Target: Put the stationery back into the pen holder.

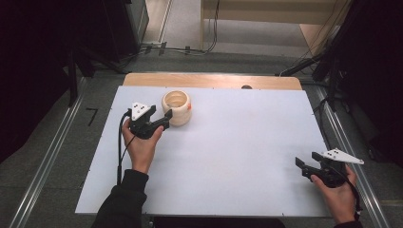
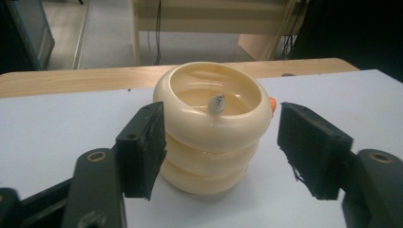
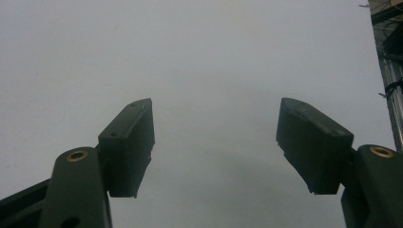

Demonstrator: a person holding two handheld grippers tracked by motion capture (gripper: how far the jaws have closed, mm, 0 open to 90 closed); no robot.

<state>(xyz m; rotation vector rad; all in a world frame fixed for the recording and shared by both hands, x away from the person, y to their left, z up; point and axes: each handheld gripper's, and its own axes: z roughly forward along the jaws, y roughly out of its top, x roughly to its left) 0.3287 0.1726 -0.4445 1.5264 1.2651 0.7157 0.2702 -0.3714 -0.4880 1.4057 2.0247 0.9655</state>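
Seen from above: a wide white rectangular sheet (image 1: 228, 152) covering most of a pale wooden tabletop (image 1: 214, 80), with only a strip of wood showing along the far edge. Around it, grey floor with cables and dark furniture, too dim to make out. Towards the far left of the sheet, standing upright, a cream-coloured ribbed pot shaped like three stacked rings (image 1: 177, 108), open at the top. In the left gripper view, same pot (image 2: 212, 142) close up, with a small grey rounded object (image 2: 217, 102) inside, its nature unclear, and a small orange tab (image 2: 272, 105) peeking out at the pot's right side, mostly hidden behind it. Just beside the pot in the high view, the black left gripper (image 1: 166, 118), held in a hand with a dark sleeve, forearm cut off by the bottom edge. From its own camera, the left gripper (image 2: 221, 152) with jaws spread apart on either side of the pot; left jaw at or very near the pot's wall, contact hard to judge, right jaw clearly apart from it. Well apart, near the right edge of the sheet, the black right gripper (image 1: 308, 160), hand partly cut off below. In the right gripper view, right gripper (image 3: 216, 147) with jaws wide apart over bare white sheet, gripping nothing.
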